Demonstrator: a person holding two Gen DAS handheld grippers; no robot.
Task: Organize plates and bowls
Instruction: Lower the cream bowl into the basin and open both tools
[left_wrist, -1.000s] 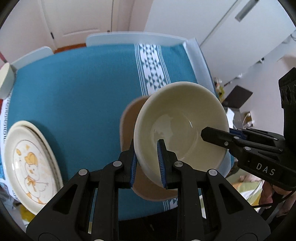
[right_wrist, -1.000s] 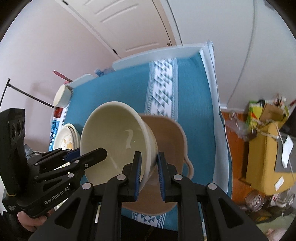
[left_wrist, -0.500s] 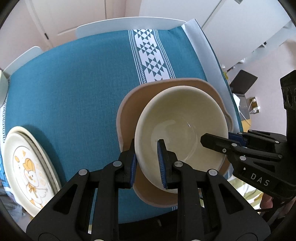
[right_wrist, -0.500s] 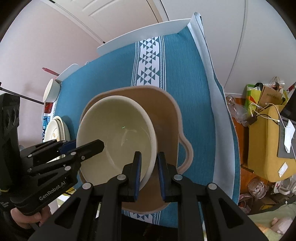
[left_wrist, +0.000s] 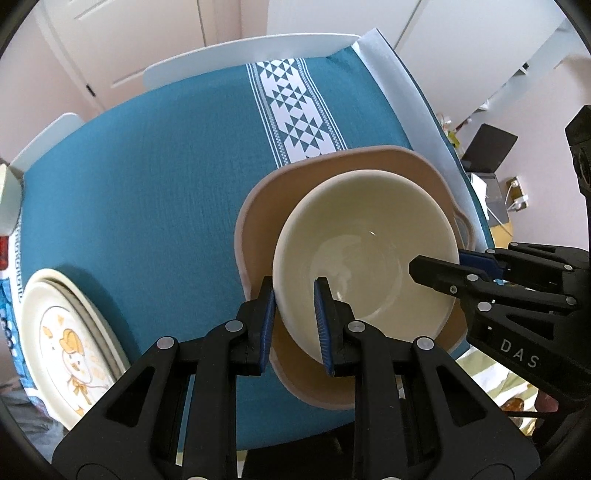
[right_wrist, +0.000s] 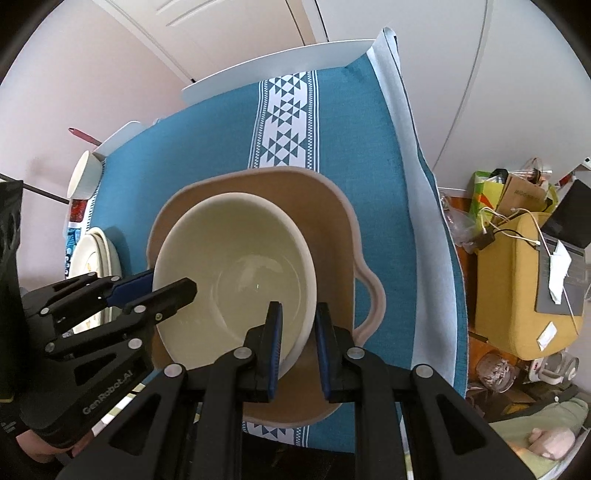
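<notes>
Both grippers on one cream bowl (left_wrist: 364, 254), which sits inside a larger tan handled dish (left_wrist: 258, 218) at centre frame in both views. Left gripper (left_wrist: 294, 317) straddles the bowl's near rim, one blue pad outside the wall, one inside; a gap shows on the inner side, so contact looks loose and I can't tell if it's clamped. Right gripper (right_wrist: 297, 332) straddles the opposite rim the same way, inner pad against the wall and outer pad with a gap, so grip is likewise unclear. Readable text: "DAS" in white on the right gripper body, lower right of the left wrist view; "GenRobot.AI" on the left gripper body, lower left of the right wrist view. Tan dish rests on a teal tablecloth (left_wrist: 147, 177) with a white triangle-pattern band (left_wrist: 295, 114) running toward the upper frame. Stack of cream plates (left_wrist: 66, 343) with an orange cartoon print at lower left of the left wrist view, well apart from the dish. Small white cup (right_wrist: 83, 177) at the cloth's left edge in the right wrist view.
</notes>
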